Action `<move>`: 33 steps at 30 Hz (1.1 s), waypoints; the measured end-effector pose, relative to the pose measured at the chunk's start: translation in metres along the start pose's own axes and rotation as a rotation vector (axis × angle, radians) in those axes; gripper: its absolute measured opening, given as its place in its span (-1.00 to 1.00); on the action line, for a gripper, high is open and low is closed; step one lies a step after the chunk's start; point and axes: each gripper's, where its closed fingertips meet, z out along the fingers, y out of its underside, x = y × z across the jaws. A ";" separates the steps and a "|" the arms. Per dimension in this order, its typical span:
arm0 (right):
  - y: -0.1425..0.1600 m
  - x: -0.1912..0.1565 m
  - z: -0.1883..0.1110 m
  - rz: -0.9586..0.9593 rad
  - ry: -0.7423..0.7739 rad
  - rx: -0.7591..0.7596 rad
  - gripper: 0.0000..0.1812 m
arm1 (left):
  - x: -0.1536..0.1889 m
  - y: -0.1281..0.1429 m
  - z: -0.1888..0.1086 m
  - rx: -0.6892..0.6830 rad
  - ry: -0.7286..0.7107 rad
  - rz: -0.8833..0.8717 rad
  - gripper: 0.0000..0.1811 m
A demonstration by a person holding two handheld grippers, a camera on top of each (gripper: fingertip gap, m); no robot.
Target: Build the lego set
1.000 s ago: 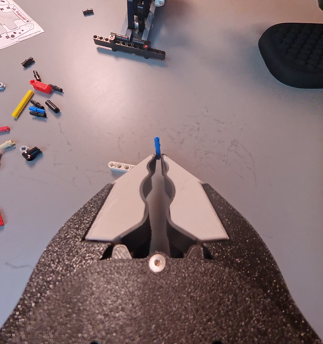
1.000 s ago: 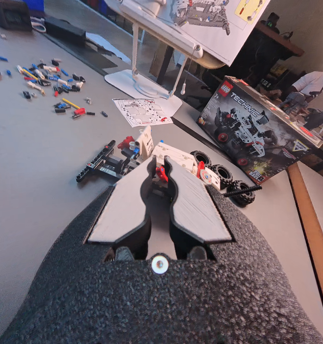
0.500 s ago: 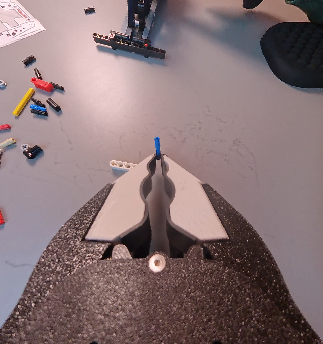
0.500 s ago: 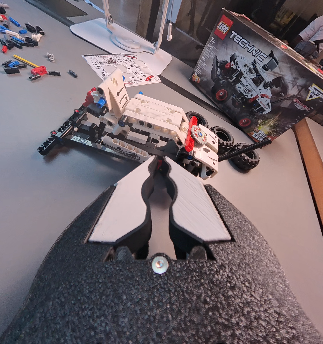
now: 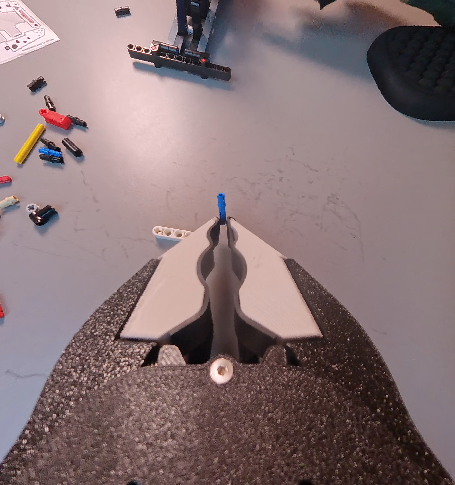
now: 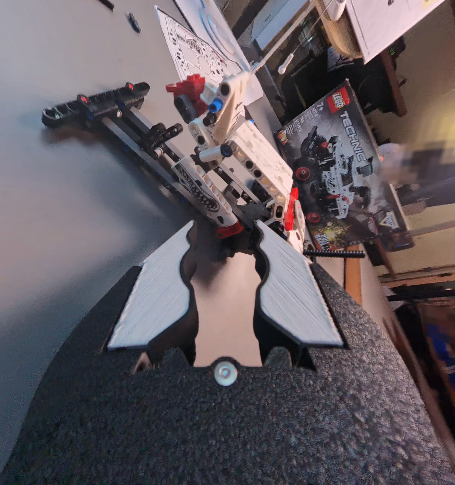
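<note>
The left claw (image 5: 223, 220) is pinching a blue pin (image 5: 221, 206) above the grey surface (image 5: 300, 162). The right claw (image 6: 224, 225) is gaping around the truck model's (image 6: 237, 162) rear, with the set's box (image 6: 344, 168) lying beyond.

Speckled black gripper bodies, pale grey wavy-edged fingers (image 5: 174, 283), one silver screw (image 5: 221, 372) at each base.

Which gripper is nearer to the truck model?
Right. The right gripper is open at the truck model, its fingertips at the near end. The left gripper, holding a blue pin, is well short of it.
</note>
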 end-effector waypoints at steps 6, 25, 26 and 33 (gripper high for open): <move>-0.003 0.005 0.005 -0.254 0.011 0.017 -0.79 | 0.001 0.001 0.000 -0.006 -0.002 0.007 -0.95; 0.011 0.053 -0.015 -0.203 -0.031 0.072 -0.30 | -0.001 0.000 0.000 0.000 -0.005 0.004 -0.95; 0.015 0.060 -0.010 -0.250 -0.041 0.061 -0.27 | -0.001 0.000 0.001 -0.002 -0.004 0.007 -0.95; 0.026 0.046 0.033 -0.497 -0.282 -0.023 -0.40 | 0.000 0.001 0.001 -0.006 -0.010 0.017 -0.95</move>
